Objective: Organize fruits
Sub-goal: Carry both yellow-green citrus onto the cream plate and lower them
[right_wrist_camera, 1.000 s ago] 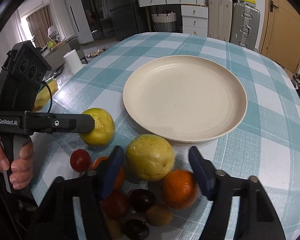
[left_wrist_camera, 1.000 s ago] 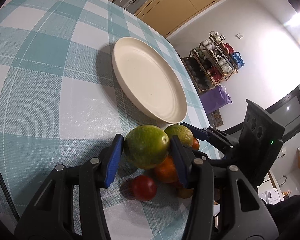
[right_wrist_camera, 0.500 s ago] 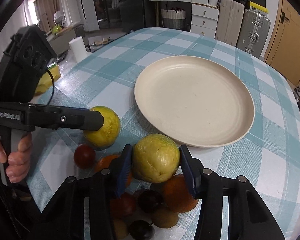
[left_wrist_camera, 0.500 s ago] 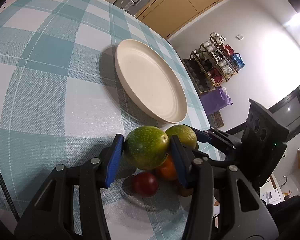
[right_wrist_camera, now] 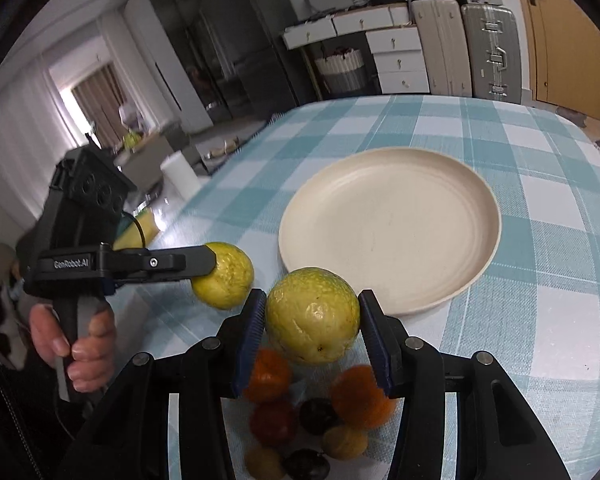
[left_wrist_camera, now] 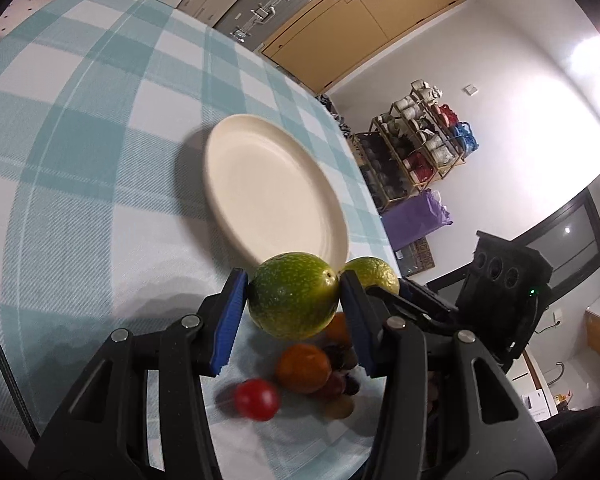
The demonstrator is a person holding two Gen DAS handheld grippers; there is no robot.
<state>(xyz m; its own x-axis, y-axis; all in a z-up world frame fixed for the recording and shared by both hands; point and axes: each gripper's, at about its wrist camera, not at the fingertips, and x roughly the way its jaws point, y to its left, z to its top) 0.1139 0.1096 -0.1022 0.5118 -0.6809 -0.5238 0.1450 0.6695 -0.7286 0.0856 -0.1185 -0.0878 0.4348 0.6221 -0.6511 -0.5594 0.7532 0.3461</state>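
Both grippers are gripping round fruit above the pile, the left gripper (left_wrist_camera: 292, 300) pinching a green-yellow passion fruit (left_wrist_camera: 294, 296) and the right gripper (right_wrist_camera: 312, 316) another passion fruit (right_wrist_camera: 313, 314), risking either smooth fruit slipping out before reaching the plate (right_wrist_camera: 476, 248).

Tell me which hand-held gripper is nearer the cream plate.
Right, by a small margin. The right hand-held gripper, clamped on a yellow-green fruit, sits just short of the cream plate rim. The left hand-held gripper, holding a greener fruit, is beside it, slightly farther back.
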